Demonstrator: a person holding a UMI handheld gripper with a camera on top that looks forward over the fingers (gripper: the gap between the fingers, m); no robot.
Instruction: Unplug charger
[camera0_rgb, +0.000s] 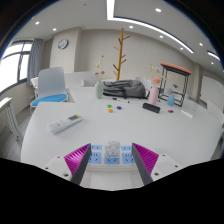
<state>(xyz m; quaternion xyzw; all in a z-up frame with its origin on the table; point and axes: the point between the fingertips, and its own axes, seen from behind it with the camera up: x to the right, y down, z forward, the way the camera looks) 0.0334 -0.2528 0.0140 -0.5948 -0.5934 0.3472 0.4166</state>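
A white power strip (100, 156) with blue sockets lies on the white table (110, 128), right at my fingers. A white charger (113, 149) is plugged into its middle and stands upright. My gripper (112, 160) is open. The magenta pads (78, 156) sit at either side of the strip, and the charger stands between the fingers with a gap on each side. Nothing is held.
Farther out on the table are a white remote-like device (67, 123), a black bag (124, 89), a small black object (151, 107) and some small coloured bits (115, 105). A blue chair (48, 96), a wooden coat stand (123, 50) and a red-topped rack (175, 80) stand beyond.
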